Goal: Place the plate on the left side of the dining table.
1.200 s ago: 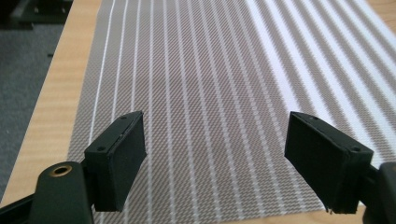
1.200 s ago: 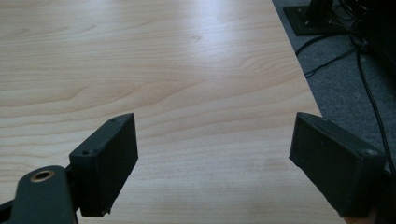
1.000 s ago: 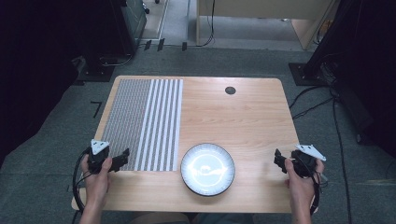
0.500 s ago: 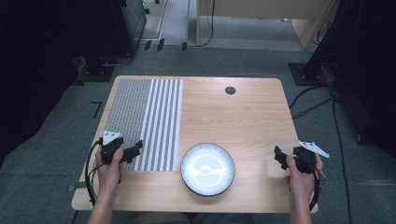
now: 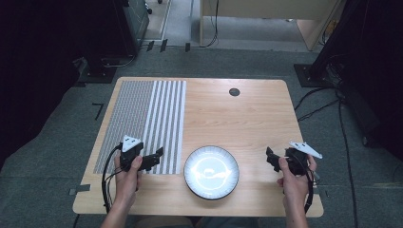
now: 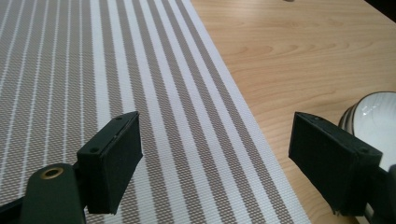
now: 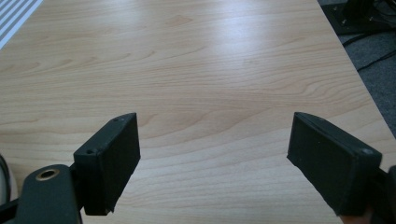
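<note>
1. The left gripper [image 5: 154,157] hovers over the striped mat [image 5: 142,118], its jaws wide apart and empty.
2. The right gripper [image 5: 271,157] sits above bare worktop [image 5: 247,118], jaws also spread and empty.
3. A white plate [image 5: 211,171] lies between them, just beside the mat.

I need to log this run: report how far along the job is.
Done: nothing that shows; the plate sits empty on the table beside the striped mat. In hand: nothing. The left gripper is over the mat, the right gripper over bare wood, both with jaws open. Left: likely the whole job, whatever it is.
</note>
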Motion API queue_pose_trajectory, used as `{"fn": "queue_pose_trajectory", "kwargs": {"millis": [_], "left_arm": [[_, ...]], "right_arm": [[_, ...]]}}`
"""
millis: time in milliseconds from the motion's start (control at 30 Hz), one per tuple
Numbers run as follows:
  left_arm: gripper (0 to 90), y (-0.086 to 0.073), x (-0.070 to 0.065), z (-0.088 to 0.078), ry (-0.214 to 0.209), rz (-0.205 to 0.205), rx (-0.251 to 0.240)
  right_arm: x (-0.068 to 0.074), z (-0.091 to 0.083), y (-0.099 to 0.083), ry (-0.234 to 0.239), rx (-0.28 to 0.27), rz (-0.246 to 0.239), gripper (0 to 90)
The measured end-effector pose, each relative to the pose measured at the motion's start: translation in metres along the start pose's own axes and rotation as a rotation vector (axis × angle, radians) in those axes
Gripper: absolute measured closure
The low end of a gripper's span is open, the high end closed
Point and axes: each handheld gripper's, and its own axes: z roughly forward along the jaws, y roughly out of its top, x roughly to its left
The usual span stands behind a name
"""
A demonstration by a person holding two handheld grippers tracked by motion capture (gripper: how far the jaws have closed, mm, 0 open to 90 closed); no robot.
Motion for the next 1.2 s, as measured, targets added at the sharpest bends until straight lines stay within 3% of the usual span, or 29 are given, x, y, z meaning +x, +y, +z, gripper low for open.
{"fn": "queue_pose_trajectory", "kwargs": {"millis": [300, 333, 667, 767, 800, 867, 933, 1000, 1033, 1167, 1200], "left_arm": [[17.2, -0.004, -0.023, 0.008, -0.045, 0.017, 0.038], [17.2, -0.004, -0.025, 0.009, -0.049, 0.019, 0.041], [17.2, -0.011, -0.050, 0.016, -0.112, 0.048, 0.072], [18.0, -0.014, -0.058, 0.020, -0.142, 0.056, 0.095], [23.2, -0.016, -0.061, 0.021, -0.143, 0.059, 0.103], [25.2, -0.018, -0.064, 0.022, -0.155, 0.062, 0.110], [33.1, -0.020, -0.066, 0.024, -0.172, 0.070, 0.118], [35.0, -0.022, -0.070, 0.025, -0.191, 0.077, 0.129], [38.4, -0.023, -0.071, 0.025, -0.202, 0.082, 0.134], [49.0, -0.026, -0.075, 0.027, -0.223, 0.091, 0.141], [53.5, -0.028, -0.076, 0.028, -0.224, 0.103, 0.144]], "right_arm": [[0.023, -0.003, -0.001, 0.062, 0.000, -0.011, 16.6], [0.027, -0.004, -0.002, 0.091, 0.003, -0.009, 16.6], [0.049, -0.005, -0.004, 0.189, 0.003, 0.001, 20.5], [0.057, -0.003, -0.006, 0.211, 0.007, -0.010, 26.0], [0.062, -0.003, -0.009, 0.217, 0.004, -0.021, 31.4], [0.064, -0.002, -0.010, 0.218, 0.001, -0.025, 33.7], [0.069, -0.001, -0.015, 0.248, 0.009, -0.049, 48.4], [0.071, 0.000, -0.017, 0.256, 0.009, -0.060, 53.2], [0.072, 0.000, -0.018, 0.270, 0.011, -0.064, 58.7], [0.077, 0.003, -0.023, 0.338, 0.024, -0.066, 63.9], [0.079, 0.004, -0.026, 0.361, 0.027, -0.048, 66.8]]}}
